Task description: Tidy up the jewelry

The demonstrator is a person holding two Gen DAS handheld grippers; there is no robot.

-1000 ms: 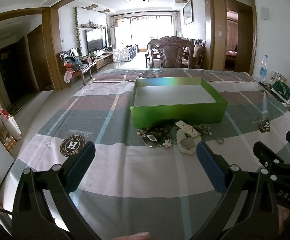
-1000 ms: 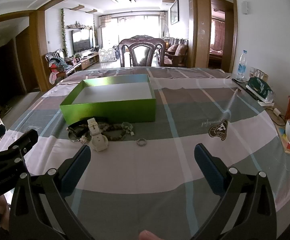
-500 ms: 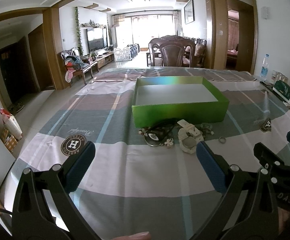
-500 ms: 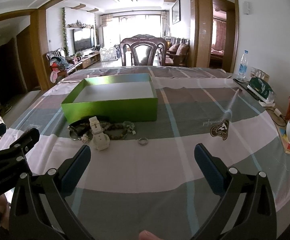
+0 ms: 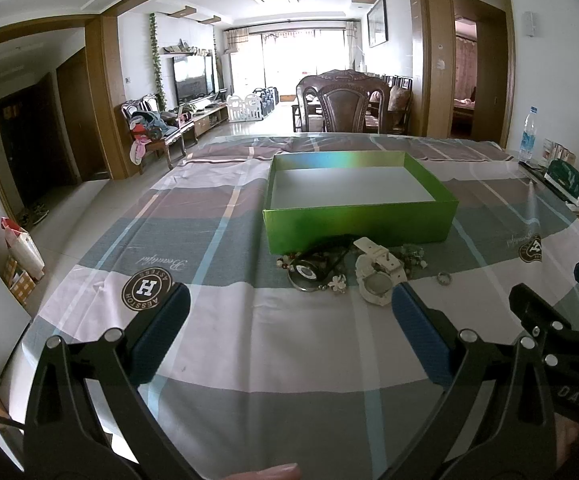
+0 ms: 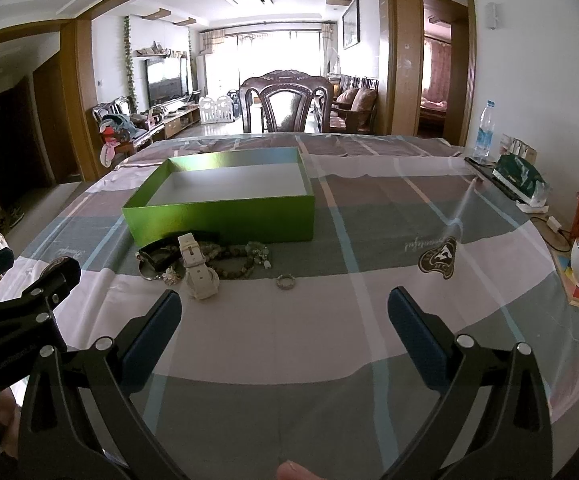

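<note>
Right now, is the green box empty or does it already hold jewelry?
Empty as far as visible: the green box shows only bare grey floor in both views. The white watch and ring lie outside on the tablecloth.

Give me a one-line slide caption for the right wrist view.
Open right gripper hovers over the tablecloth, facing a white watch, beads and ring before an empty green box.

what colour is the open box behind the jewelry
Shiny green outside with a pale grey-white floor; the box shows best in the right wrist view.
</note>
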